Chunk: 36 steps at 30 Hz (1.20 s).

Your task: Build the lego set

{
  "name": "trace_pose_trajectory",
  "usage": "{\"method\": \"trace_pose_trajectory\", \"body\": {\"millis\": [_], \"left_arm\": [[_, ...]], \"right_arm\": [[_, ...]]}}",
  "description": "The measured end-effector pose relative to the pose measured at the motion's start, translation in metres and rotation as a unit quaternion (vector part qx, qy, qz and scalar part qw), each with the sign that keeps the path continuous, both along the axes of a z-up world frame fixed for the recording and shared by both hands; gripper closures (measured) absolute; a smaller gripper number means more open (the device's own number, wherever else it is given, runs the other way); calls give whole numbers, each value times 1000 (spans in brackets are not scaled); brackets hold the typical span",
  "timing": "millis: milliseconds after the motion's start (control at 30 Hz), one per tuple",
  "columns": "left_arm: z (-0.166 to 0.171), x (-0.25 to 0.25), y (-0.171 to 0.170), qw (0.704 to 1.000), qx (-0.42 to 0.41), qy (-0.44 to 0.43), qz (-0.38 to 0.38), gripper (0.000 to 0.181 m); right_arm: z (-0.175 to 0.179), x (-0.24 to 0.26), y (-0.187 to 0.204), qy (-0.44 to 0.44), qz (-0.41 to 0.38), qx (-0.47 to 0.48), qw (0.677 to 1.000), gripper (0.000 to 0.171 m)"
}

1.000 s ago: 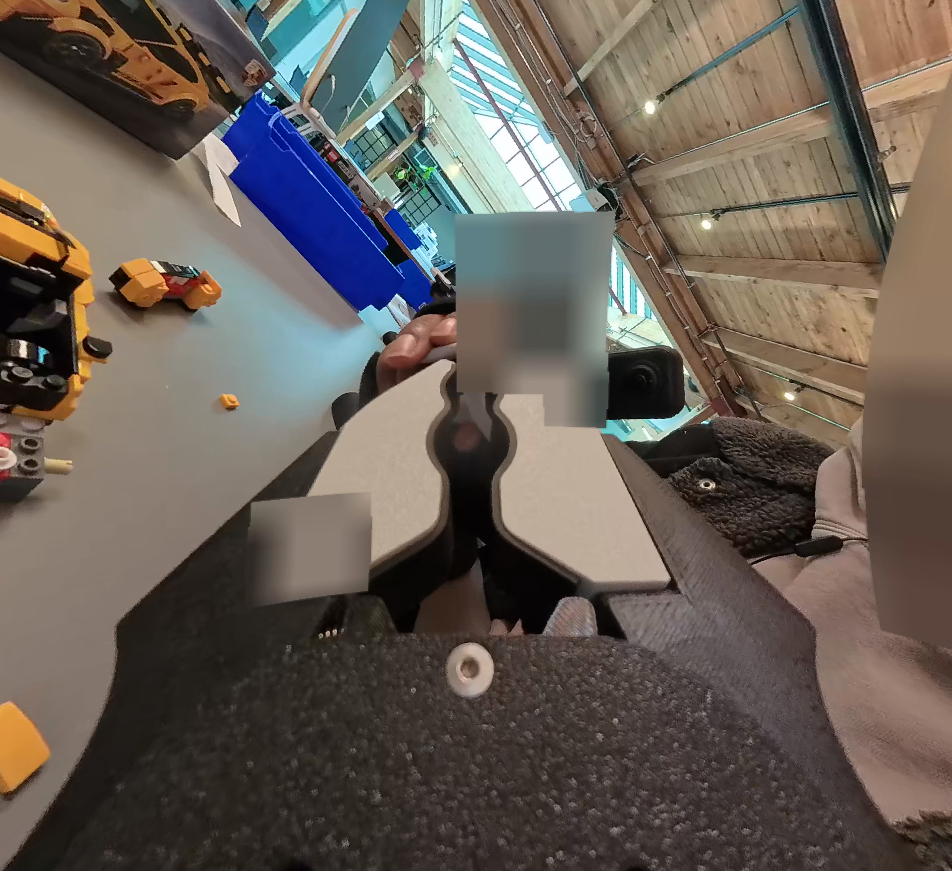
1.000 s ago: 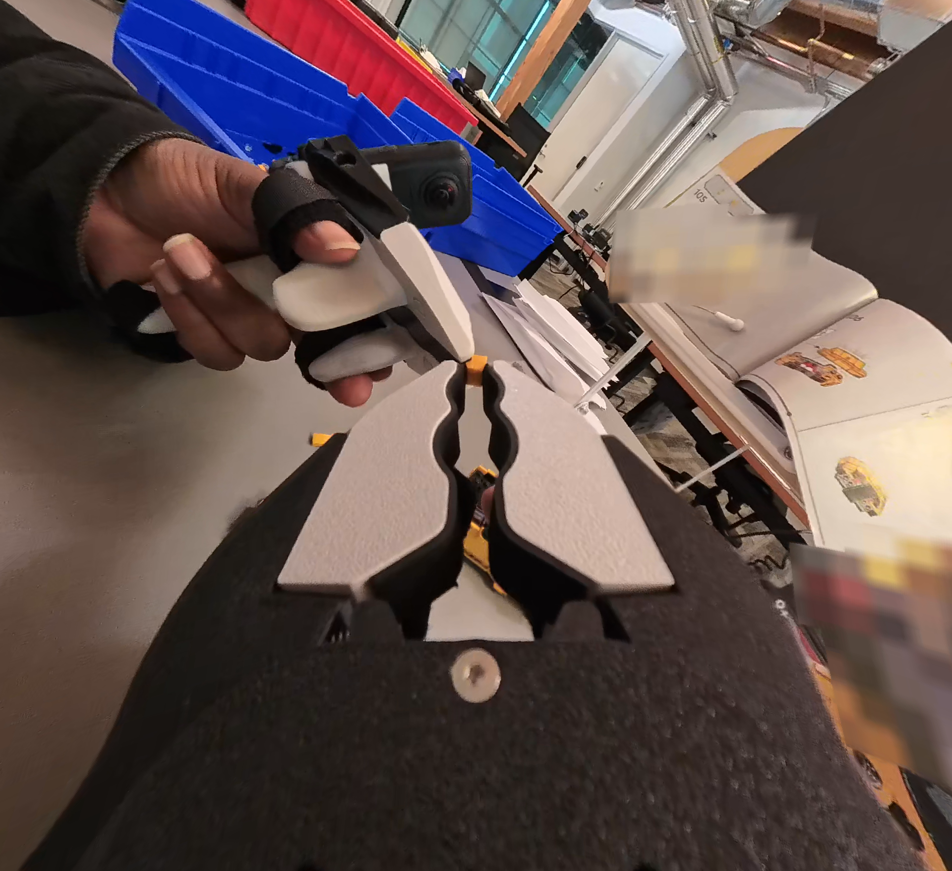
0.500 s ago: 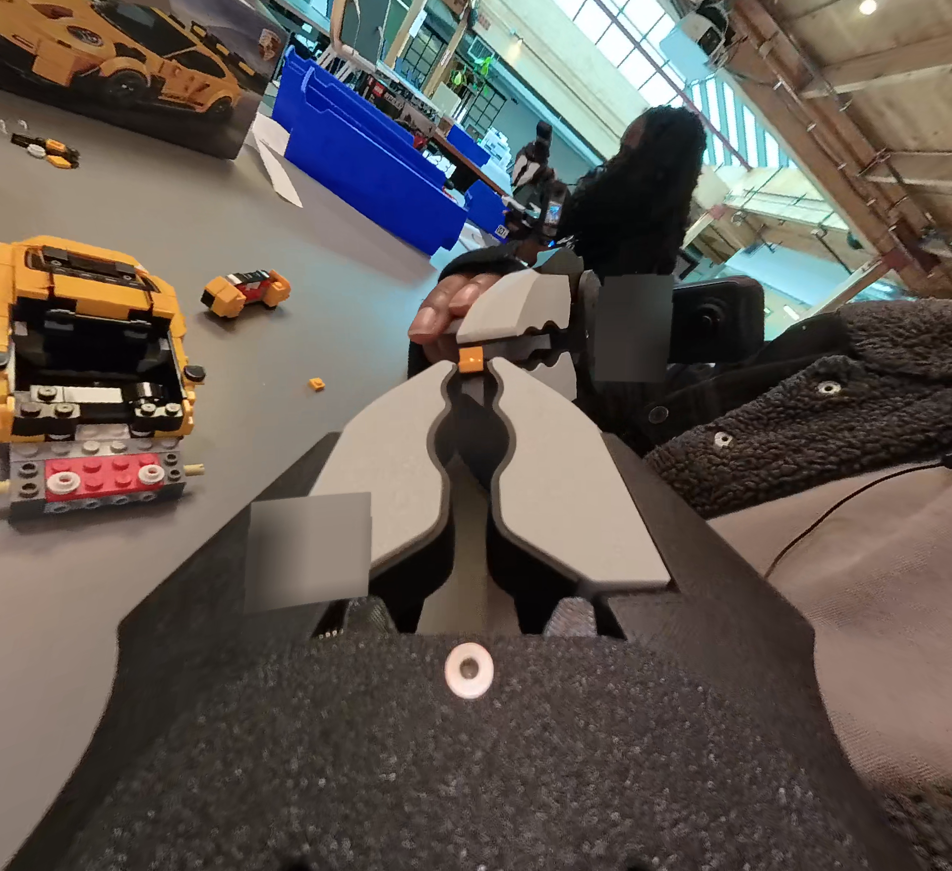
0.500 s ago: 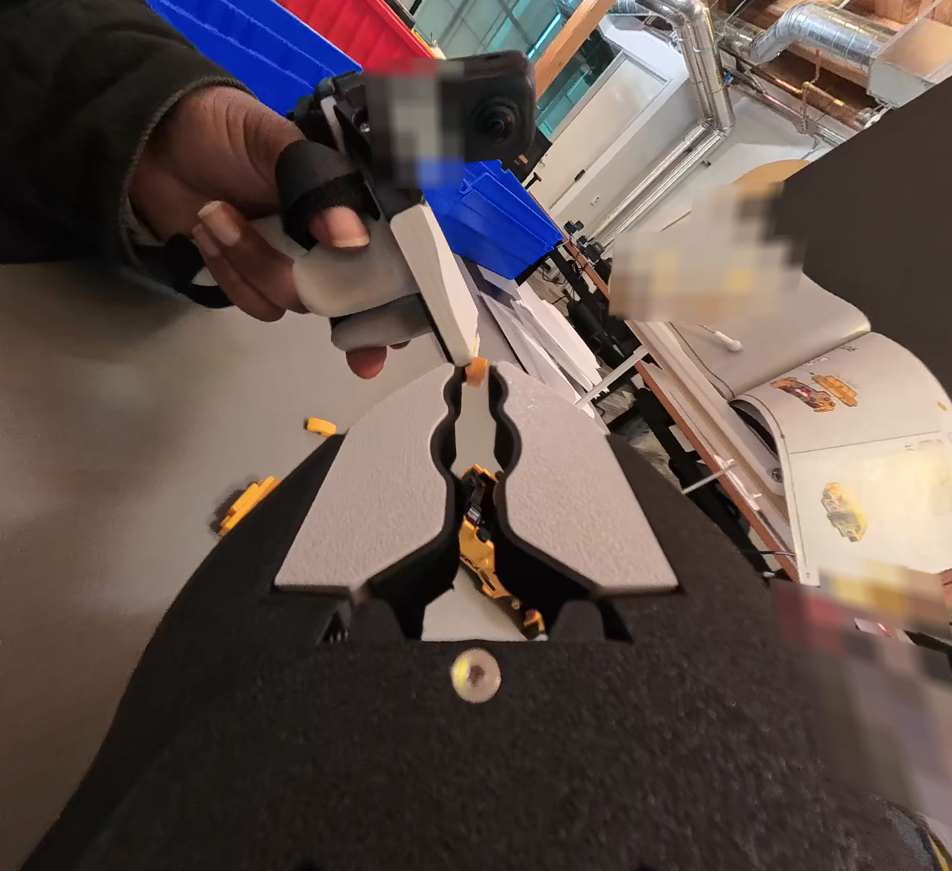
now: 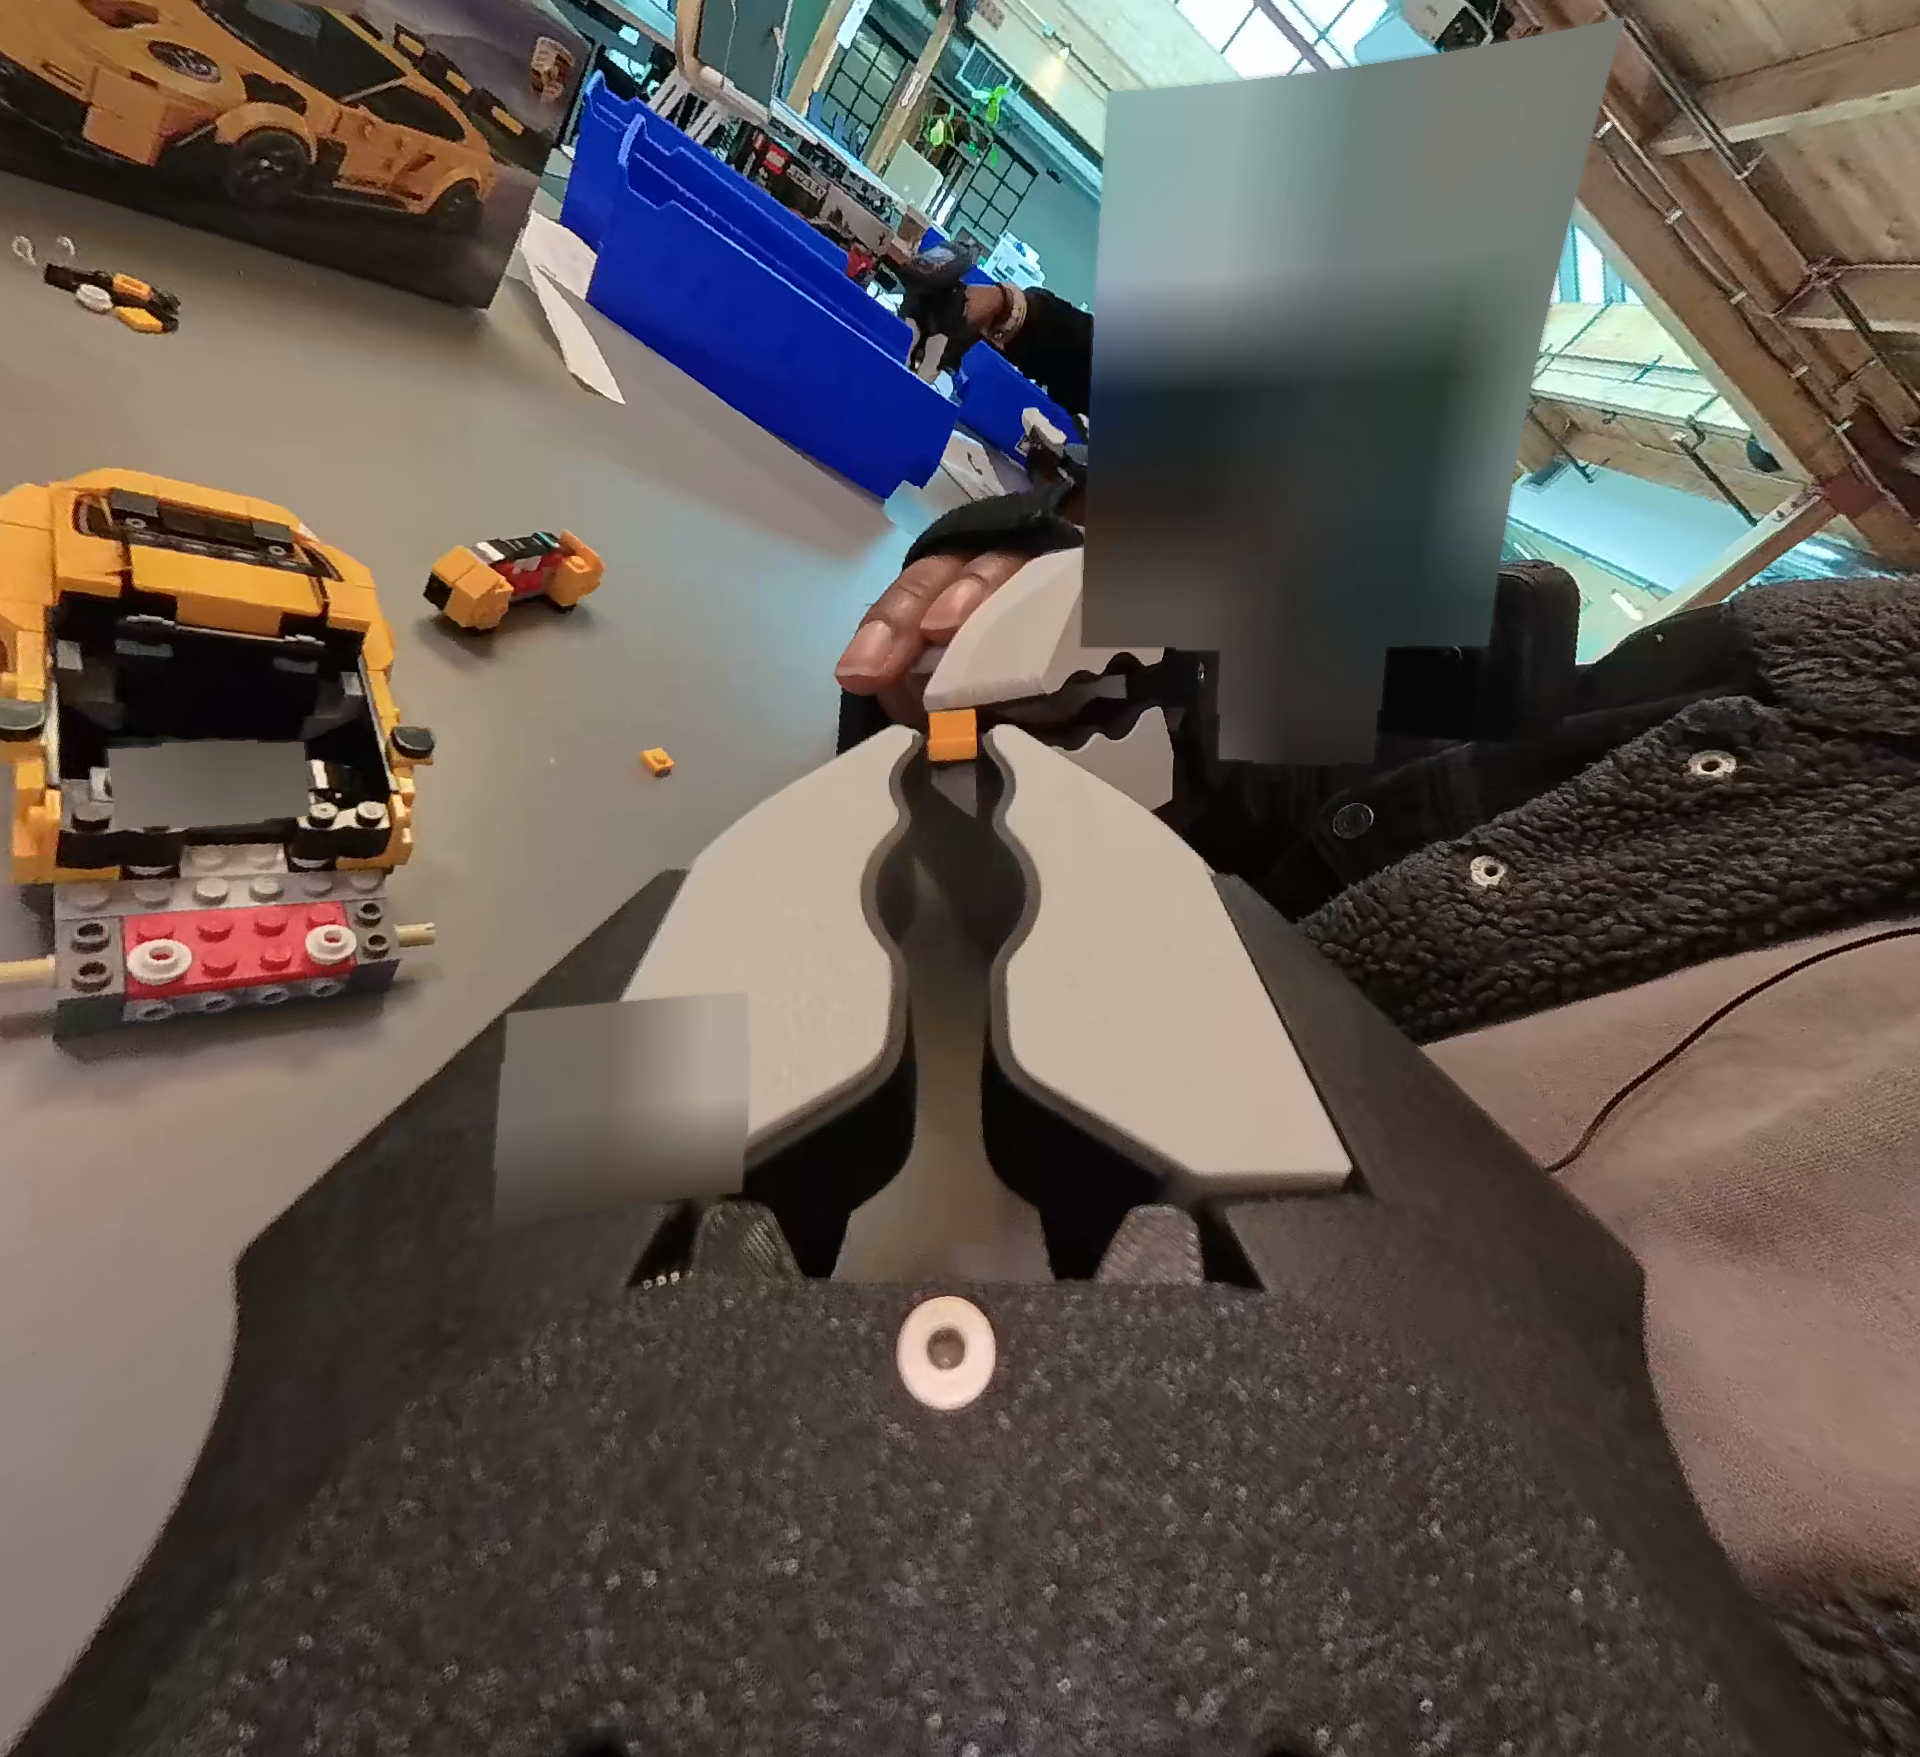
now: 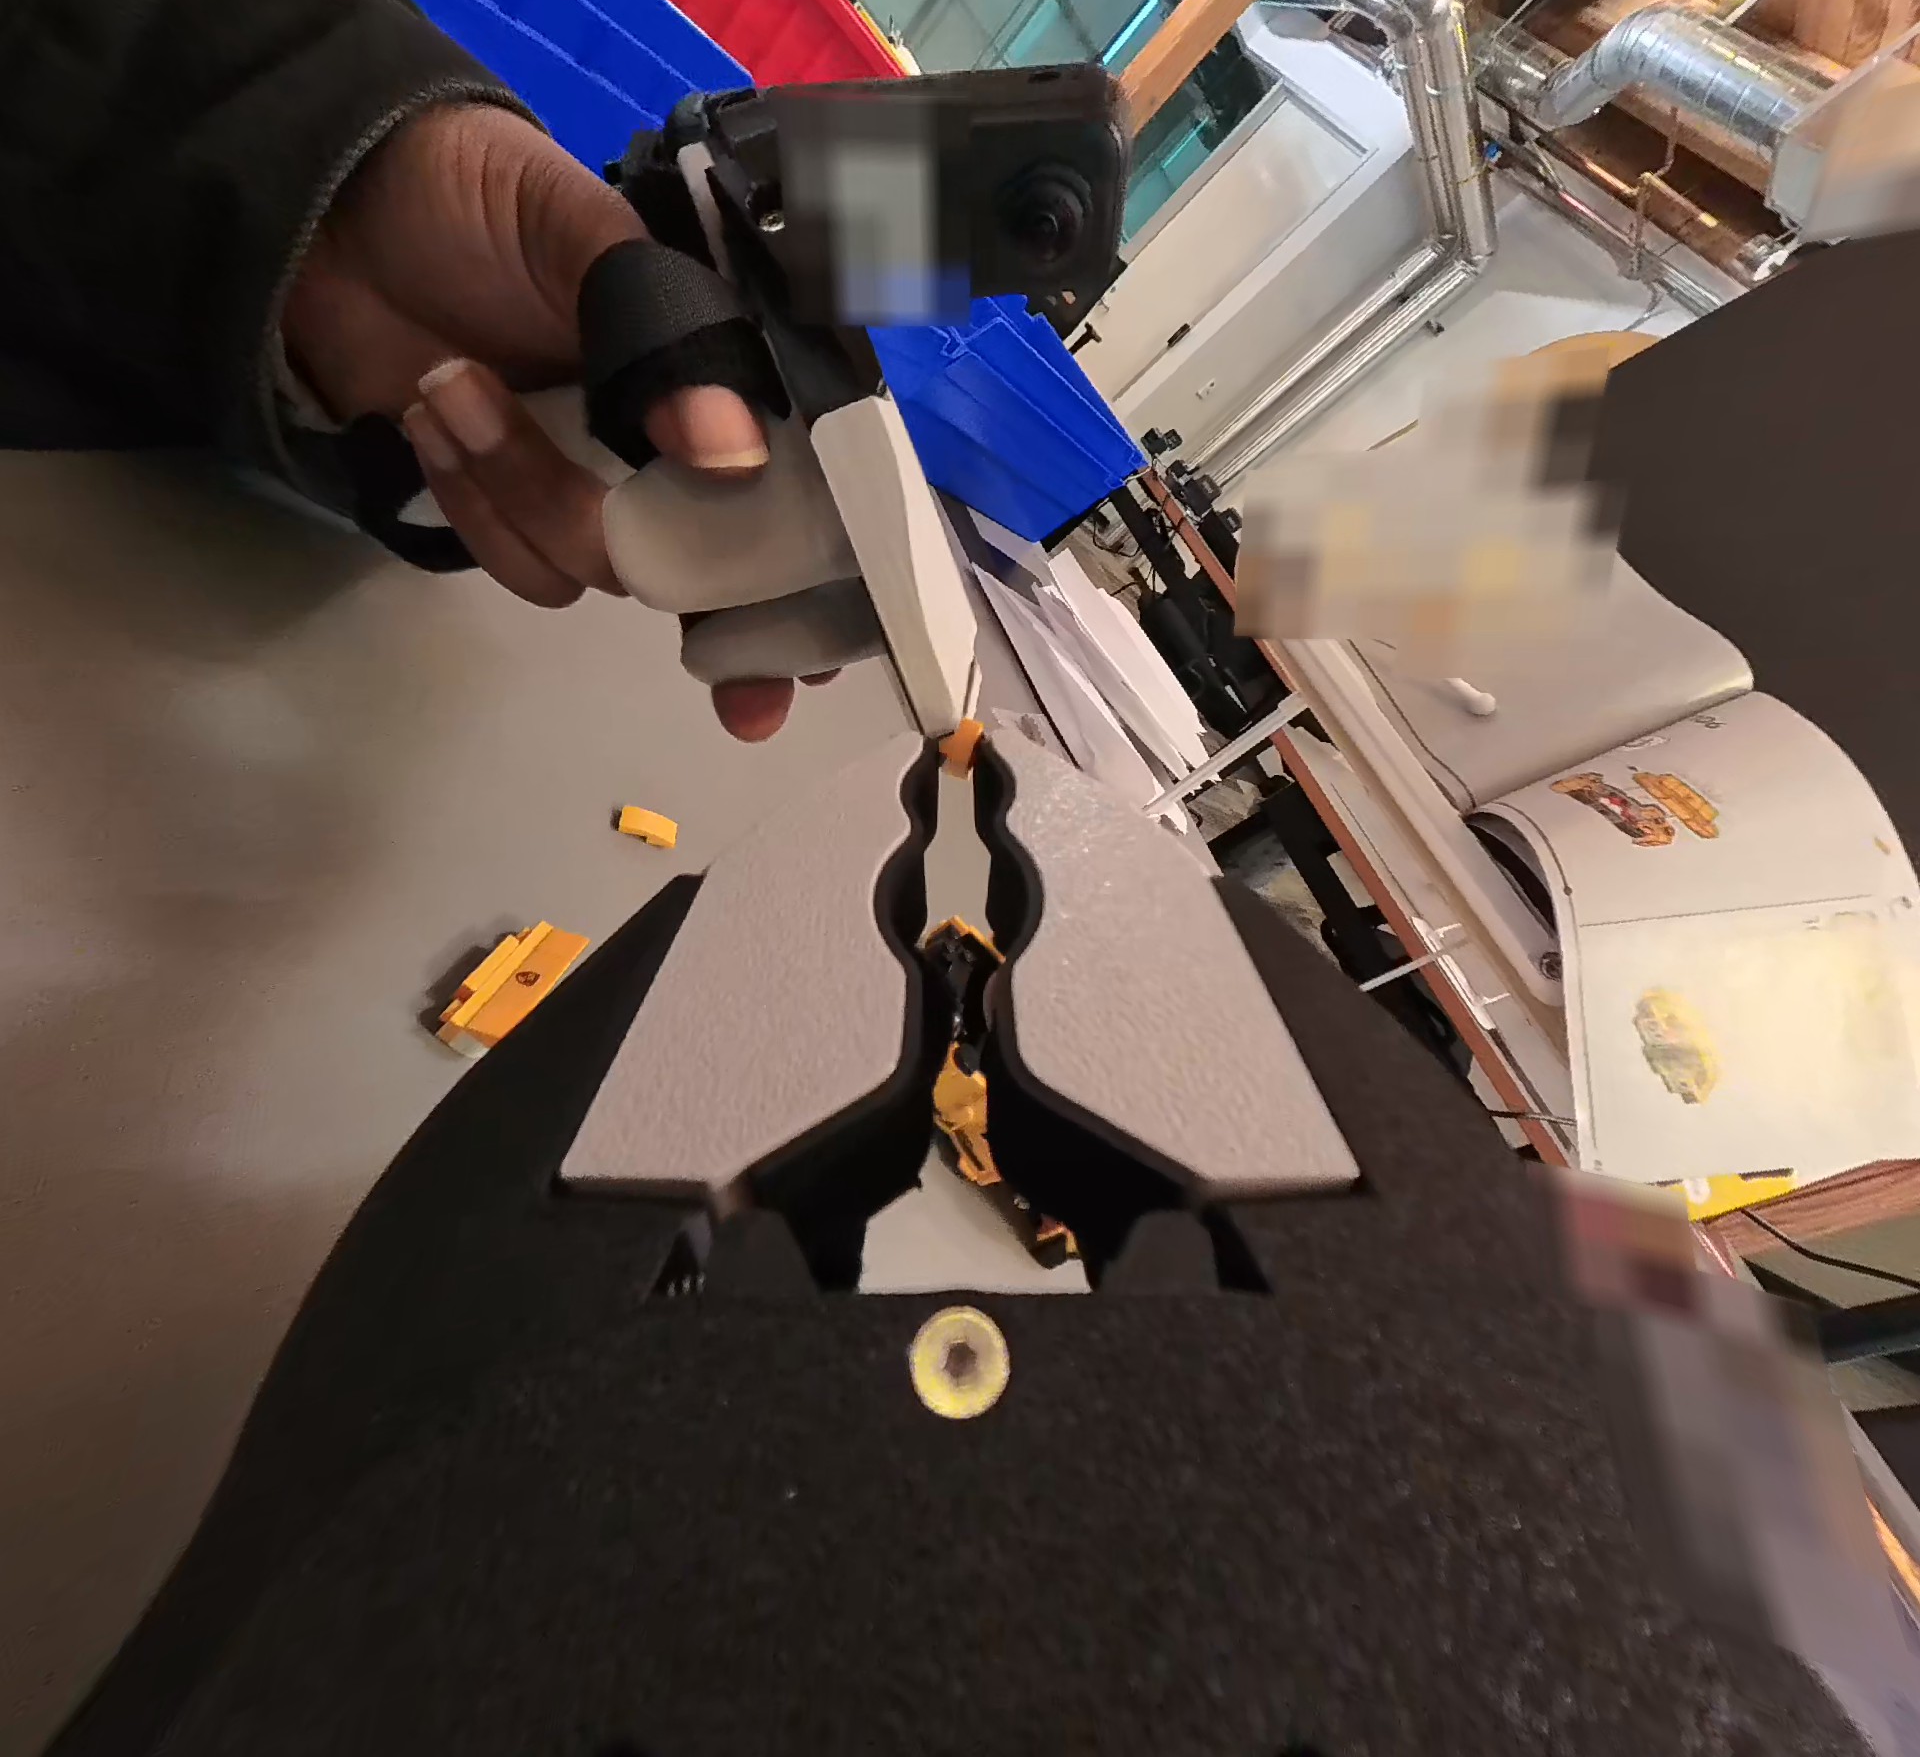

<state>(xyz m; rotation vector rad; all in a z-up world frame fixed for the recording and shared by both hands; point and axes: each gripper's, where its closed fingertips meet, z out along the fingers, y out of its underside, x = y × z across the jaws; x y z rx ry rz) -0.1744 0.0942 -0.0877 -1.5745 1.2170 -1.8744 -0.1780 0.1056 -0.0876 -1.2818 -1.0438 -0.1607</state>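
My left gripper [image 5: 953,743] is shut, with a small orange piece [image 5: 953,736] pinched at its very tips. My right gripper [image 6: 961,757] is shut on the same small orange piece [image 6: 961,746]. The two grippers meet tip to tip above the grey table. The right one shows hand-held in the left wrist view [image 5: 997,668]. The left one shows in the right wrist view [image 6: 914,606]. The half-built yellow car [image 5: 197,668] with its grey and red chassis end [image 5: 229,949] sits on the table to the left, and part of it shows between my right fingers [image 6: 961,1084].
A small orange, red and black sub-build [image 5: 514,569] and a tiny orange piece [image 5: 657,760] lie near the car. The set's box [image 5: 239,97] and blue bins [image 5: 748,325] stand behind. An orange plate stack [image 6: 509,985], a curved orange piece [image 6: 646,824] and the open instruction booklet [image 6: 1683,928] show in the right wrist view. My two grippers' fingertips are within a few centimetres of each other. Left tips and right tips are each some 15 cm from the half-built yellow car [image 5: 197,668].
The left wrist view has swung down from the ceiling toward the table and car. The grippers have stayed tip to tip at the orange piece, and the left gripper has tilted steeper.
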Motion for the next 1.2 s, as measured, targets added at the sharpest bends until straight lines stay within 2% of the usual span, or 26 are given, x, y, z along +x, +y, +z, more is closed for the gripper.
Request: {"method": "trace_pose_trajectory", "body": {"millis": [600, 1200], "left_arm": [[7, 0, -3, 999, -1, -33, -6, 167], [9, 2, 2, 998, -43, -42, 11, 173]], "right_arm": [[10, 4, 1, 30, -5, 14, 999, 165], [8, 2, 2, 29, -13, 18, 999, 165]]}}
